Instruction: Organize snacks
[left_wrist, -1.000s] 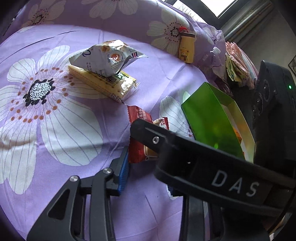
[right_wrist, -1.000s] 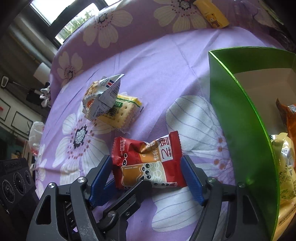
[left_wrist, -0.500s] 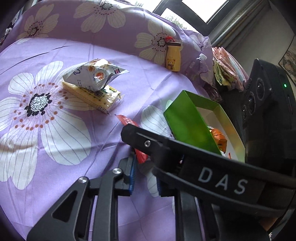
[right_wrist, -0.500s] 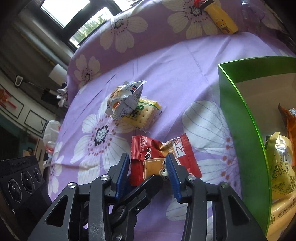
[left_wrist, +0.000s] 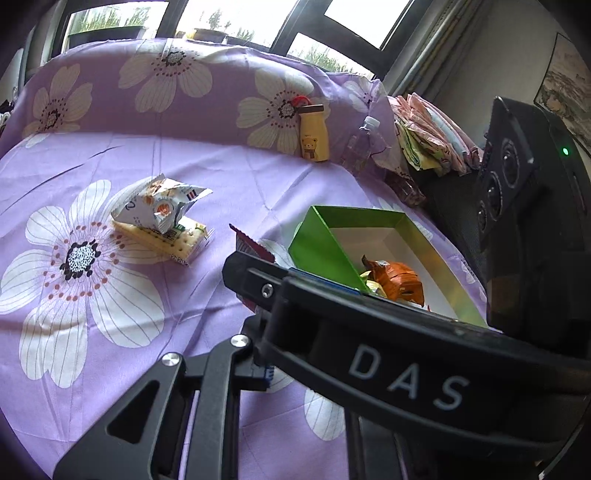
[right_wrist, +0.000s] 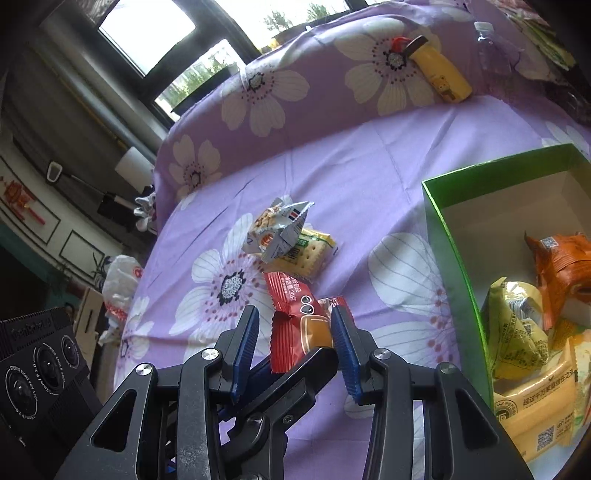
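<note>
Left view: your left gripper (left_wrist: 264, 363) pinched fully together, empty; since a second ago it rose off bedspread (left_wrist: 258, 177). Green box (left_wrist: 321, 247) near bedspread's right edge, open-topped.

Right view: your right gripper (right_wrist: 295, 339) closed on red snack packet (right_wrist: 299, 325), now lifted clear. Box wall (right_wrist: 458, 273) just right; open cloth between.

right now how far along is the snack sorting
Done: orange and yellow packets already lie in the green box. In hand: the right gripper is shut on the red snack packet, lifted off the cloth. Left: the silver packet and the cracker pack under it.
</note>
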